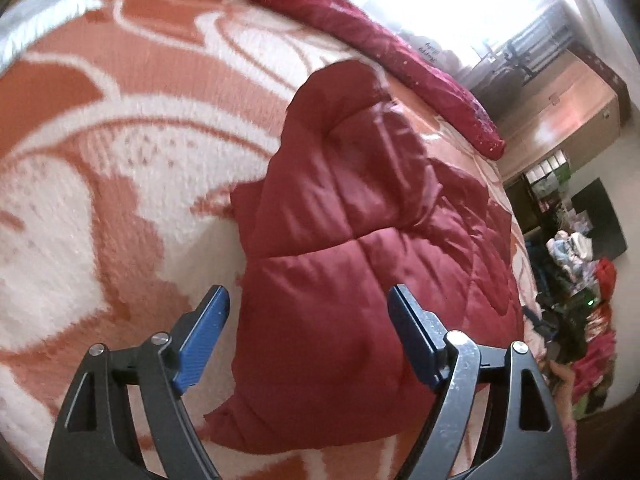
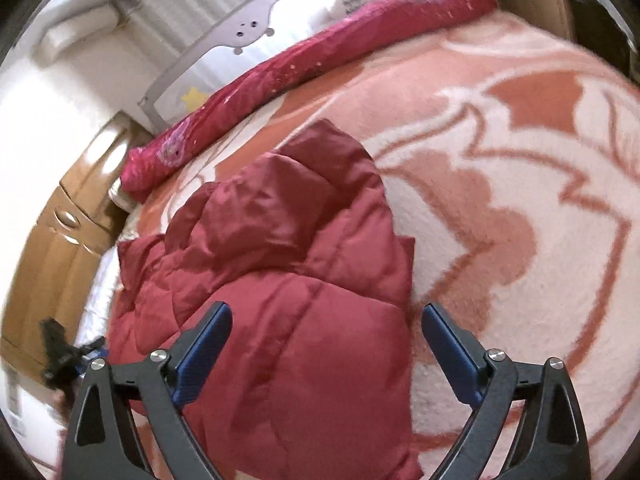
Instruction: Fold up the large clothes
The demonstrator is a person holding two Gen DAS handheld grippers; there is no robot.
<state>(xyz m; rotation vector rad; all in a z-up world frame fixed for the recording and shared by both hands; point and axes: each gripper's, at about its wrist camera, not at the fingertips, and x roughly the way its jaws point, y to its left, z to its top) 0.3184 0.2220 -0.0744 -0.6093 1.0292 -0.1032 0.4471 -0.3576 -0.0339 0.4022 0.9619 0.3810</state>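
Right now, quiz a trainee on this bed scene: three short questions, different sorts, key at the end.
1. True or false: the left gripper has its jaws shut on the red puffer jacket.
2. Multiple choice: the jacket lies on A) a wooden floor, B) the orange-and-white patterned blanket, C) a chair.
3. Fill in: along the far edge of the bed lies a long dark-pink ____.

Key: 1 false, both the left and the right gripper are open and hold nothing; 2 B; 3 roll.

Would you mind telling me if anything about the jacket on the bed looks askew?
Yes: the red puffer jacket lies bunched and lopsided on the patterned blanket, its upper part crumpled into uneven ridges rather than folded flat. Both grippers hang open above it, gripping nothing.
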